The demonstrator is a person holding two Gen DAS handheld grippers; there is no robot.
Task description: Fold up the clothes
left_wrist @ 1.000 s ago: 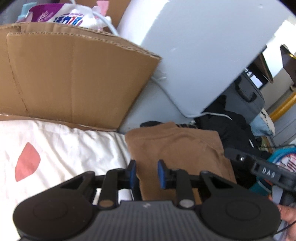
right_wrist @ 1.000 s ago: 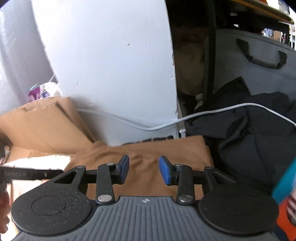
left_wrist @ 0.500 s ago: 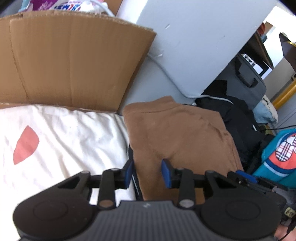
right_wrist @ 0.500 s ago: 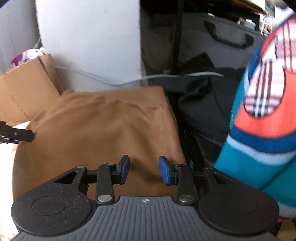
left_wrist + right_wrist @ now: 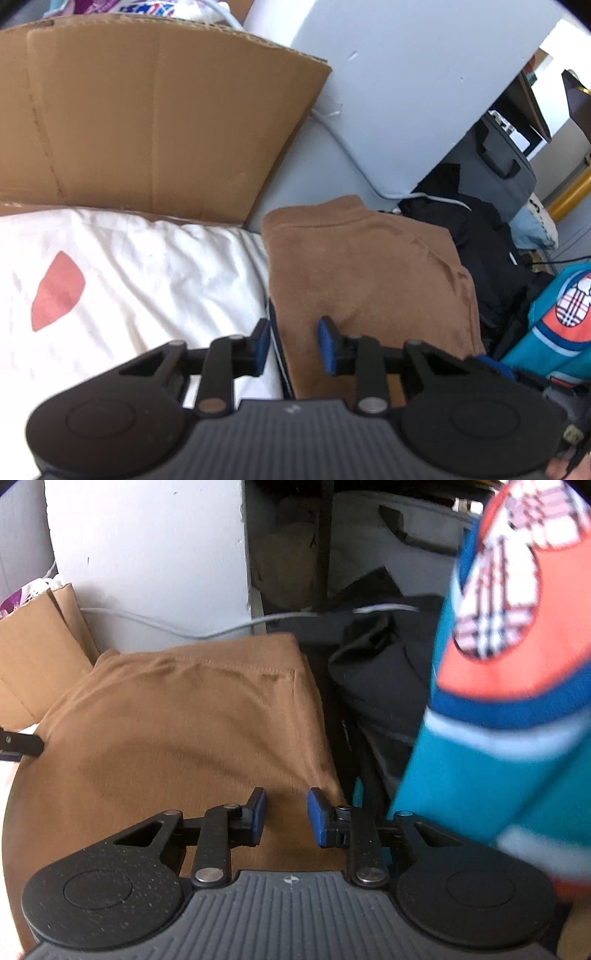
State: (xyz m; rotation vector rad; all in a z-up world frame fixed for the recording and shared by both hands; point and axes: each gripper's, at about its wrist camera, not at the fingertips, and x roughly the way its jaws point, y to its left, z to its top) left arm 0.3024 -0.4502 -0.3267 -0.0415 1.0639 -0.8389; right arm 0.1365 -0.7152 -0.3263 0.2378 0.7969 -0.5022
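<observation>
Now both grippers' jaws gape over the folded brown garment [image 5: 365, 266].

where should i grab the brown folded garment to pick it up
Judging by its pose, take the brown folded garment at its near left edge, coming in level from the white sheet side. That edge is thick, stacked and clear of clutter, and the open left hand-held gripper already straddles it. The right hand-held gripper could take the near right corner.
</observation>
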